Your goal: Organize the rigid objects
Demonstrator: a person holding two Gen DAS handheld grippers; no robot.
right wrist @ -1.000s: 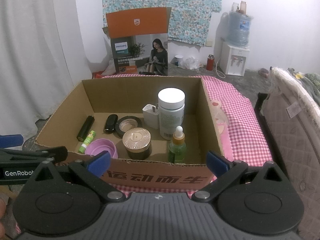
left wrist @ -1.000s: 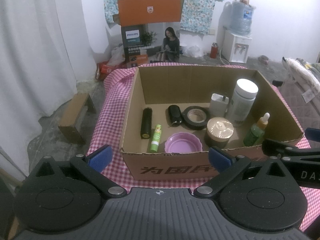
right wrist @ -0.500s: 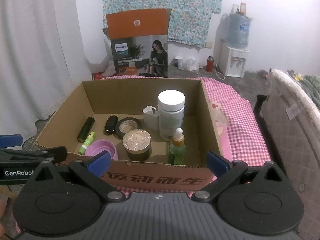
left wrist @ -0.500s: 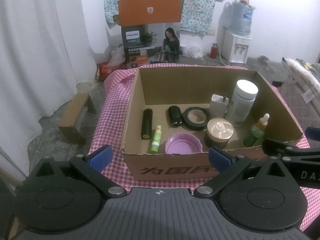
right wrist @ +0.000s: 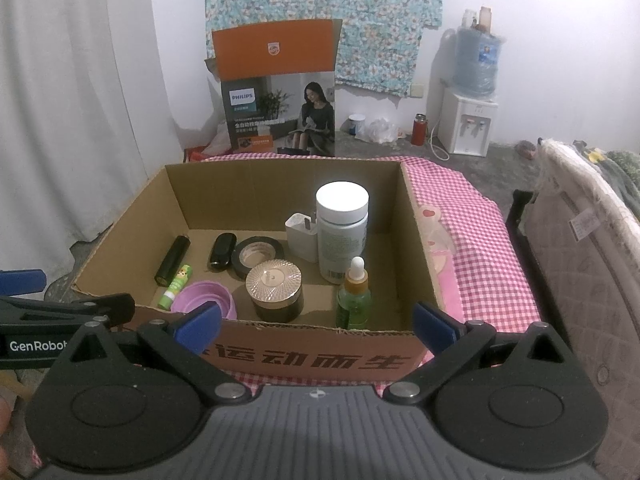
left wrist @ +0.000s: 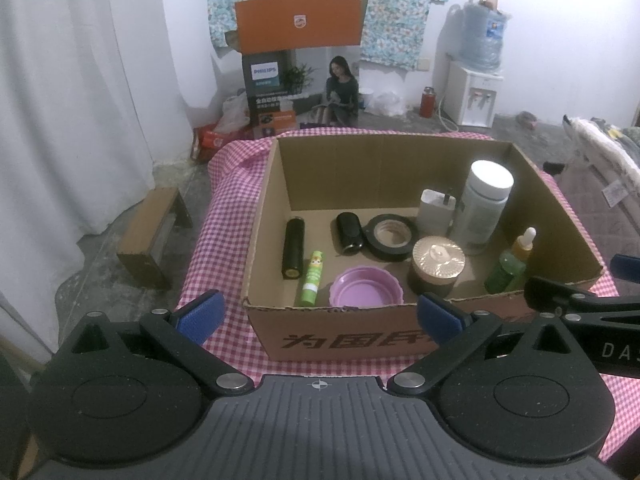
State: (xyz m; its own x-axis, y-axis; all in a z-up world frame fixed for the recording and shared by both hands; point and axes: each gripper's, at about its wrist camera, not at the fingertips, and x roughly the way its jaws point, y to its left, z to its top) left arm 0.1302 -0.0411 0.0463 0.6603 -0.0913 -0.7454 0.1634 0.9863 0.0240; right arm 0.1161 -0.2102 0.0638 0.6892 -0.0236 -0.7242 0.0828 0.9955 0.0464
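Left wrist view: pink-and-white checked cloth covers the table, and an open cardboard box with printed characters on its near wall sits on it. Room behind — grey concrete floor, white curtain at left, floral fabric on the back wall, an orange-topped Philips carton standing on the floor, a water dispenser at the right with a red flask beside it, and a small wooden stool left of the table. All the rigid objects lie inside the box: black cylinder and green tube side by side at left, a purple lid by the near wall, a short black case touching the black tape roll, a gold-lidded jar, a white charger against a tall white bottle, and a green dropper bottle at right. My left gripper hangs level in front of the near wall, blue pads spread wide, nothing between them. Right wrist view: my right gripper sits at the same near edge, aimed into the box — also wide and empty. Each gripper shows in the other's view, just beside it.
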